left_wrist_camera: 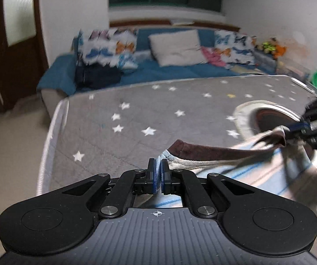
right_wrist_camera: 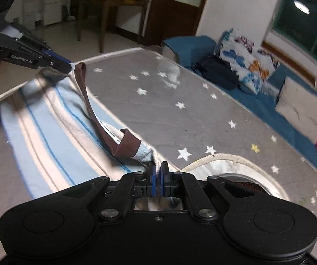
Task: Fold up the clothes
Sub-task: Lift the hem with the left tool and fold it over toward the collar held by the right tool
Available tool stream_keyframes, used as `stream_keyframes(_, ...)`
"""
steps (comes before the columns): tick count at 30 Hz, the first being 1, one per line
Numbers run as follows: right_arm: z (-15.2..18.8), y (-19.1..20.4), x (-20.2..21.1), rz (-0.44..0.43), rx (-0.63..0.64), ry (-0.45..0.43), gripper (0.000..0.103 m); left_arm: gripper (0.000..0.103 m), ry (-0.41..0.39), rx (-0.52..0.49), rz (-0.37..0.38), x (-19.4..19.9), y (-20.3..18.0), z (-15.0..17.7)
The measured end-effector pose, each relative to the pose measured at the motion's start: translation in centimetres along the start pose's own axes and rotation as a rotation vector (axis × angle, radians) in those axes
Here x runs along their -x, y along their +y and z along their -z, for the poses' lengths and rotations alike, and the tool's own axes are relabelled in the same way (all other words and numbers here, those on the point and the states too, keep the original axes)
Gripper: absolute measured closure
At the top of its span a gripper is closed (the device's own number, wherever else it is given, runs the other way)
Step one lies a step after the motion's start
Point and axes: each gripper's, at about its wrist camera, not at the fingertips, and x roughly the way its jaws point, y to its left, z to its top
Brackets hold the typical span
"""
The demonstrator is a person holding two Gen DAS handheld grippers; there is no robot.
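Our left gripper [left_wrist_camera: 157, 172] and right gripper [right_wrist_camera: 157, 176], jaws clamped on the brown-collared edge of the striped shirt [right_wrist_camera: 54, 119] held taut above the starred mattress [left_wrist_camera: 136, 110], should travel level, we judge, avoiding skew.

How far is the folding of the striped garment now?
Early. Done: the garment is picked up at its brown-trimmed edge. In hand: the left gripper and the right gripper are each shut on that edge and hold it above the mattress. Left: no finished fold shows; the garment still needs folding and laying flat.
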Motion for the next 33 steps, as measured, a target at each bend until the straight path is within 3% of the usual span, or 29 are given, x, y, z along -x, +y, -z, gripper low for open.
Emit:
stream_keyframes(6,0.5,-2.0,-2.0,-0.001,-0.078,-0.004,0.091,0.097,0.083,0.148,-0.009,-4.6,2.5,0.4)
stream_keyframes(9,0.8,-2.9,-2.4,0.001,-0.113,-0.011,0.080,0.096,0.083,0.182,-0.038,-5.1,3.4,0.9)
stream_keyframes(12,1.1,-3.8,-2.8,0.002,-0.148,-0.018,0.078,0.092,0.062,0.199,-0.057,-4.5,4.2,1.3)
stream_keyframes(14,1.2,-4.1,-3.1,0.003,-0.163,-0.021,0.078,0.091,0.039,0.196,-0.070,-3.4,4.4,1.3)
stream_keyframes(17,0.9,-3.6,-3.3,0.004,-0.165,-0.023,0.078,0.081,-0.003,0.165,-0.076,-1.1,4.1,1.4)
stream_keyframes(22,0.4,-2.8,-3.6,0.005,-0.170,-0.025,0.079,0.077,-0.030,0.136,-0.014,1.7,2.9,2.7)
stream_keyframes(27,-0.1,-2.1,-4.0,0.006,-0.174,-0.027,0.079,0.075,0.030,0.072,-0.009,1.9,1.4,5.4)
stream_keyframes(33,-0.7,-1.1,-4.4,0.008,-0.180,-0.029,0.079,0.074,0.082,0.109,-0.019,1.0,2.4,6.5)
